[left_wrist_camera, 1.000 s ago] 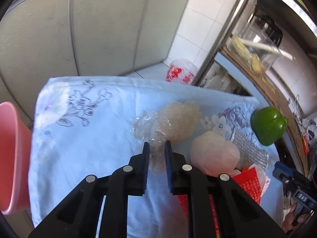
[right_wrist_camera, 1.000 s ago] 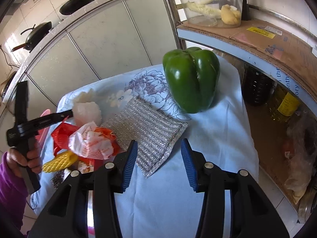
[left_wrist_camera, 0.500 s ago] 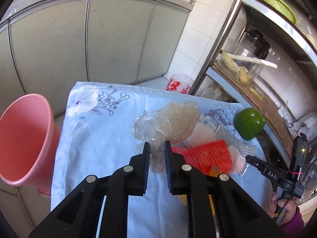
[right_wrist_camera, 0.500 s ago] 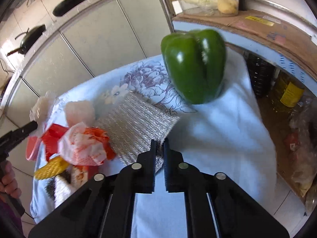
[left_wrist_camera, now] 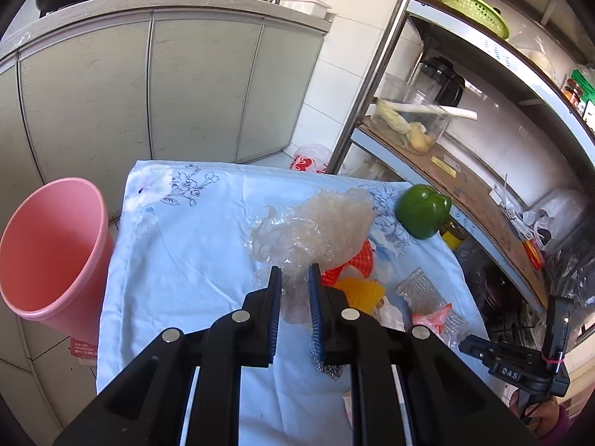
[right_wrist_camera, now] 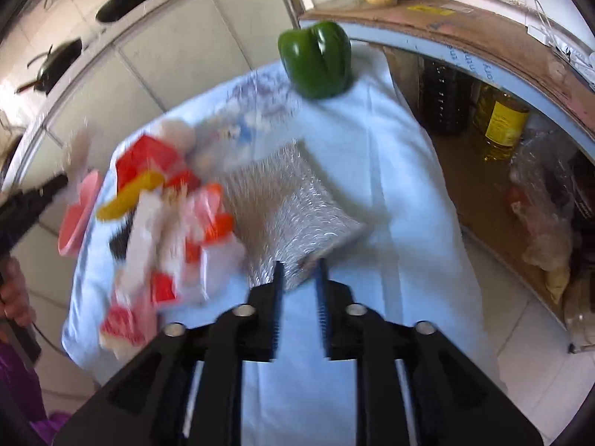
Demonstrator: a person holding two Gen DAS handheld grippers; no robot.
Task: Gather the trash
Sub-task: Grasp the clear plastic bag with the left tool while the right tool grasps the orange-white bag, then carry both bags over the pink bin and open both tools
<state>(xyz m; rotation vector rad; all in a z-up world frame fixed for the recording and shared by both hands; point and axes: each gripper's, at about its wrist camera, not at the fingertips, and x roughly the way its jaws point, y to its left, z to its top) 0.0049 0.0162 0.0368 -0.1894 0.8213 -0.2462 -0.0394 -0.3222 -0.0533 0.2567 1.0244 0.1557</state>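
Left wrist view: the left gripper (left_wrist_camera: 293, 290) is nearly closed, pinching a crumpled clear plastic bag (left_wrist_camera: 316, 226) held above the blue floral tablecloth (left_wrist_camera: 178, 245), with a pink bin (left_wrist_camera: 48, 245) standing beside the table's left edge and a green bell pepper (left_wrist_camera: 422, 215) resting at the far right. Right wrist view, blurred: the right gripper (right_wrist_camera: 299, 282) is narrowly parted, clamped on the near corner of a silver foil pouch (right_wrist_camera: 286, 219), red-and-white wrappers (right_wrist_camera: 167, 223) lying just left of it.
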